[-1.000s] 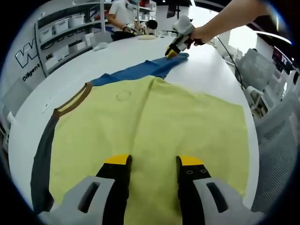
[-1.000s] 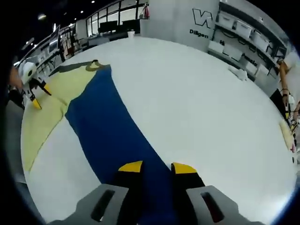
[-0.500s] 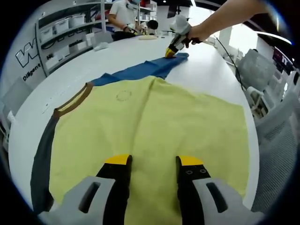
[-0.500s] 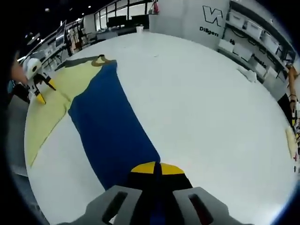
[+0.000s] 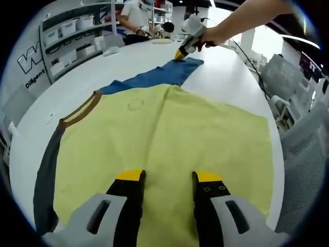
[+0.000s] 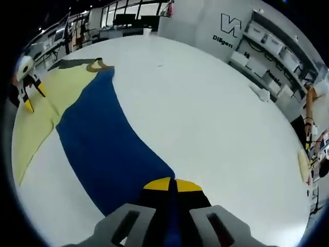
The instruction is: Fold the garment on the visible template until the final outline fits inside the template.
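Left gripper: jaws spread, low over the yellow body of the shirt, which lies flat on the white table ahead. Right gripper: jaws pressed together, pinching the end of the blue sleeve; sleeve runs forward-left to the collar. Far behind, shelves hold pale bins, contents not discernible.

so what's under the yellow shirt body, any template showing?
Around the yellow shirt body only white table shows. Whatever lies beneath, template included, is covered by cloth. The right gripper is shut on the blue sleeve.
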### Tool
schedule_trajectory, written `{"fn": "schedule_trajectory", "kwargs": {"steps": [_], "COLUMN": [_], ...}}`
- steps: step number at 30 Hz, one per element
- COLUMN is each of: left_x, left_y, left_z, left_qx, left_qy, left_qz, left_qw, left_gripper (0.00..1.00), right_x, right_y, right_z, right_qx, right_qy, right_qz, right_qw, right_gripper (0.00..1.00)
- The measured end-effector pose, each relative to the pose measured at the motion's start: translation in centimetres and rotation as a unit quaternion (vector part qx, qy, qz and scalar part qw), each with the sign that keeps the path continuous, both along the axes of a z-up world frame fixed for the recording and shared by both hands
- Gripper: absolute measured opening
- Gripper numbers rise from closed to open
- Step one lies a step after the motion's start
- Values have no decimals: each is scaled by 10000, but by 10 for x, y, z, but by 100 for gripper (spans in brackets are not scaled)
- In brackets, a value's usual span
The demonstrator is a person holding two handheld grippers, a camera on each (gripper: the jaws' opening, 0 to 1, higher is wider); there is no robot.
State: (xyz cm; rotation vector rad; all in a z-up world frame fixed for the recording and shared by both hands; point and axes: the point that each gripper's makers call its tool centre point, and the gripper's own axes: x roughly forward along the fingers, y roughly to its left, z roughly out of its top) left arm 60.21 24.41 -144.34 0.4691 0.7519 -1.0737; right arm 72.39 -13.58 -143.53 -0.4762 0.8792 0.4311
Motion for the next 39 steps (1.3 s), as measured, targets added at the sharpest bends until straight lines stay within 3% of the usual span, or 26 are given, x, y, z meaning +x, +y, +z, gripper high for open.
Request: {"fn": "schedule_trajectory", "kwargs": {"steps": [2,4,6,7,9,14,18,29,39], "left_x": [0,0,-1,0,0,0,-1,0,0], "left_y": [0,0,0,0,0,0,0,-1,-1], "left_z": [0,0,0,0,0,0,0,0,0], "left_qx": [2,4,1,2,0,2,13,52,71], "left_qy": [1,1,1,1,-1,-2,6,18,30], "left_qz": [1,4,6,6,6,11,34,85,105], "left_qw": [10000,10000,10000,10000,10000,10000,10000,9999,9999], "left_gripper": [43,43,43,43,43,43,43,42,42], "right_x": [-3,-7,-12,-17,-31,-54,-58,-91,-105], "right_y": [-7,-16,-34,-34,-49,-66,-67,-67,-70], "right_z": [-1,3,6,8,6,-3,-10,-9,-8], "right_qx": [-92,71,-181,147,15,115,227,277,260], "right_qy": [45,15,-16,-34,82,242,233,329,446], "right_qz": [-117,-426,-589,-725,-812,-1066,-1222,-1383,-1580], "right_qw": [9999,9991,9981,9973,9967,9939,9920,9895,9861], "right_gripper": [0,2,2,0,1,0,0,0,0]}}
